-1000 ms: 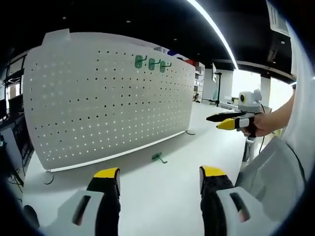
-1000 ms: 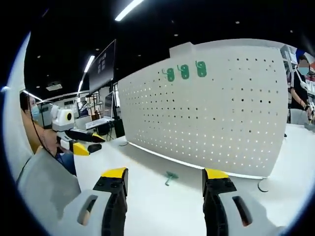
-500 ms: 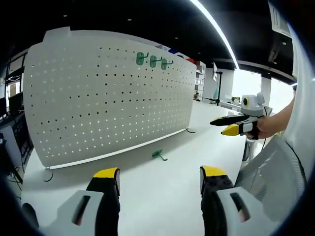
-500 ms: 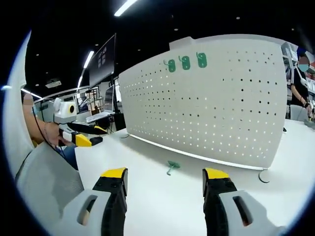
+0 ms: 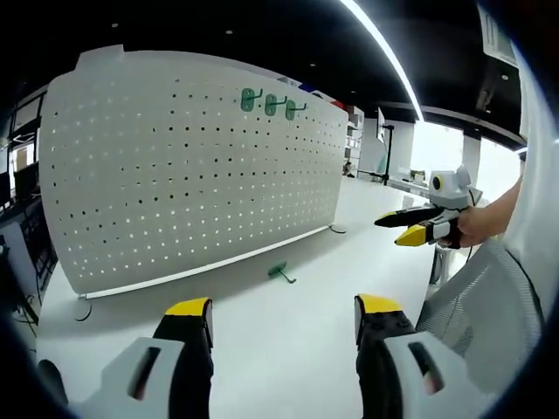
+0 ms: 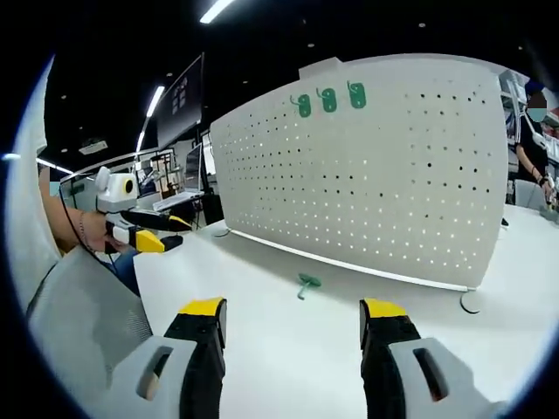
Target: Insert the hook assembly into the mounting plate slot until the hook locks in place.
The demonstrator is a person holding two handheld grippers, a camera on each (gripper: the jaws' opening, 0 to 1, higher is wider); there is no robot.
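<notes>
A white pegboard mounting plate [image 5: 183,166] [image 6: 376,175] stands upright on the white table. Three green hooks [image 5: 271,105] [image 6: 327,99] hang in a row near its top edge. A loose green hook [image 5: 279,272] [image 6: 306,284] lies on the table just in front of the plate's foot. My left gripper [image 5: 281,319] is open and empty, well short of the loose hook; it also appears at the left of the right gripper view [image 6: 157,231]. My right gripper [image 6: 293,321] is open and empty too, and it is held in a hand at the right of the left gripper view [image 5: 410,225].
The table [image 5: 288,349] spreads bare around the loose hook. A person's sleeve [image 5: 472,305] and light clothing crowd the right of the left gripper view. Another person [image 6: 531,148] stands behind the plate's right end. Desks and screens [image 6: 175,188] lie beyond the table's left end.
Both views have drifted slightly with the hands, bringing the plate a little closer. The loose hook and the three hung hooks stay where they were. Both grippers remain open.
</notes>
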